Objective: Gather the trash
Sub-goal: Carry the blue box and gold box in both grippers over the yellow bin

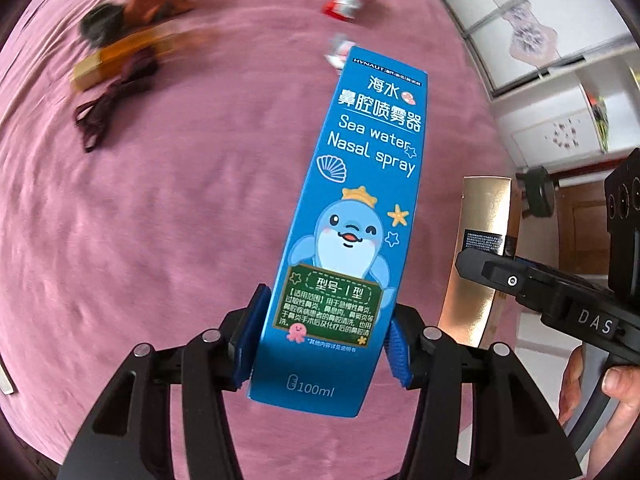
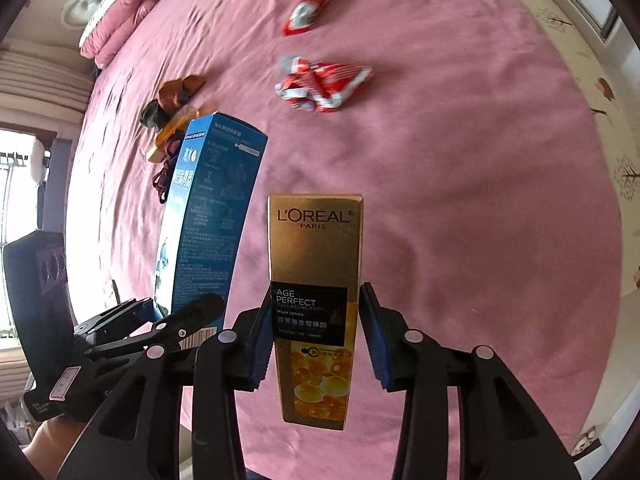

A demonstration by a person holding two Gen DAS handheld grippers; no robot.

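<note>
Left fingers (image 1: pixel 256 332) clamp blue box (image 1: pixel 352 200) (low end) | right fingers (image 2: pixel 260 340) pinch gold box (image 2: pixel 316 272)

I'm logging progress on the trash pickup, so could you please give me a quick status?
Left claw shut on blue nasal spray box. Right claw holding gold lotion box. Red wrappers on the pink bedspread. Nothing blocking.
</note>
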